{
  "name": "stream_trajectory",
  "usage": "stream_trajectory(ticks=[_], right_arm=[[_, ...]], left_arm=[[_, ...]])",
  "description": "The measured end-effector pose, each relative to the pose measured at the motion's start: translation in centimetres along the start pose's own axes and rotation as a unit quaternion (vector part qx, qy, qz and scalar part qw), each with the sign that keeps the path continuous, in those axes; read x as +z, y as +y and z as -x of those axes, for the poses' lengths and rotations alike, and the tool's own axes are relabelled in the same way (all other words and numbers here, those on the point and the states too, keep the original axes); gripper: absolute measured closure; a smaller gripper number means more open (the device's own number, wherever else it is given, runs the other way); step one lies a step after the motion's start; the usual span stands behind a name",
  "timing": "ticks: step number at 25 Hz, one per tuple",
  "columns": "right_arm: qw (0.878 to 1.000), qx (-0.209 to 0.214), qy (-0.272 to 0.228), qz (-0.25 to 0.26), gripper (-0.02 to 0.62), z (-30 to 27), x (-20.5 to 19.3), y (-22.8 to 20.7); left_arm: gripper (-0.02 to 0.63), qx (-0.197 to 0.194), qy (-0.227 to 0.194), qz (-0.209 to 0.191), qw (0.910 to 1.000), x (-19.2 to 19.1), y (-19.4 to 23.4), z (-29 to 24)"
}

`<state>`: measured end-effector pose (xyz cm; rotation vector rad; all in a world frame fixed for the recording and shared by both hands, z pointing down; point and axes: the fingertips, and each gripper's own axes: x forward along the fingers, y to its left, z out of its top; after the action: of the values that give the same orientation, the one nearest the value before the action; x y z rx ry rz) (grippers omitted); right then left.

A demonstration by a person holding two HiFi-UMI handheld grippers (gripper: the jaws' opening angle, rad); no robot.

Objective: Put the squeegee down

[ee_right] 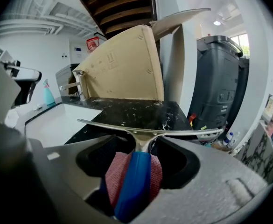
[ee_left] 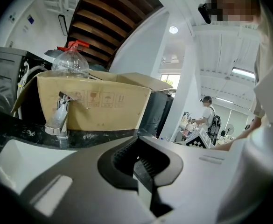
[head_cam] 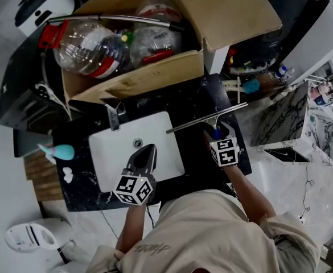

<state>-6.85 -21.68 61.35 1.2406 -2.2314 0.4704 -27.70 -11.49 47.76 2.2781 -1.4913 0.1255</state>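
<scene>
While your right tongs (ee_right: 136,148) stand released around squeegee (head_cam: 207,118) handle, blade seems down on tabletop (head_cam: 196,152) just right of sink (head_cam: 106,152), likely laid flat so it stays put. Your left tongs (ee_left: 144,167), clenched empty, hover over sink, out of way.

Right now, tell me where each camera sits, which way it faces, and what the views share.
Head view: on the person's head, facing steeply down at the sink and counter; shows torso, left gripper, right gripper.
Left gripper view: on the left gripper, facing along its shut jaws toward the faucet and cardboard box; the person's shirt shows at right.
Right gripper view: on the right gripper, facing along its open jaws, squeegee between them, toward the counter.
Shared: all three show the cardboard box.
</scene>
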Motion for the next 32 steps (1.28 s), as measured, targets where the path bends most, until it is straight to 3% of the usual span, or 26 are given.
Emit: stream_trajectory(ticks=[13,18,23,27,29,32], right_arm=[[0.996,0.064,-0.058,-0.033,0.323,8.0,0.5,-1.4],[0.990,0.096,-0.090,-0.056,0.387,10.6,1.4,-0.8],[0.982,0.117,-0.142,-0.041,0.480,13.3,4.9,0.2],[0.978,0.105,-0.179,-0.025,0.585,14.3,7.6,-0.4],[0.975,0.104,-0.195,-0.016,0.594,15.1,8.9,-0.4],[0.970,0.111,-0.215,0.005,0.594,16.7,11.0,-0.2]], left_arm=[[0.591,-0.002,-0.034,-0.040,0.9986,3.6,-4.0,-0.1],[0.592,0.010,-0.044,-0.048,0.9978,4.7,-4.0,0.5],[0.591,0.017,-0.052,-0.060,0.9967,5.6,-3.9,1.8],[0.591,-0.012,-0.068,-0.060,0.9958,7.3,-5.4,2.1],[0.592,-0.017,-0.078,-0.073,0.9941,8.4,-5.9,2.2],[0.591,0.007,-0.092,-0.099,0.9908,10.1,-4.9,2.7]])
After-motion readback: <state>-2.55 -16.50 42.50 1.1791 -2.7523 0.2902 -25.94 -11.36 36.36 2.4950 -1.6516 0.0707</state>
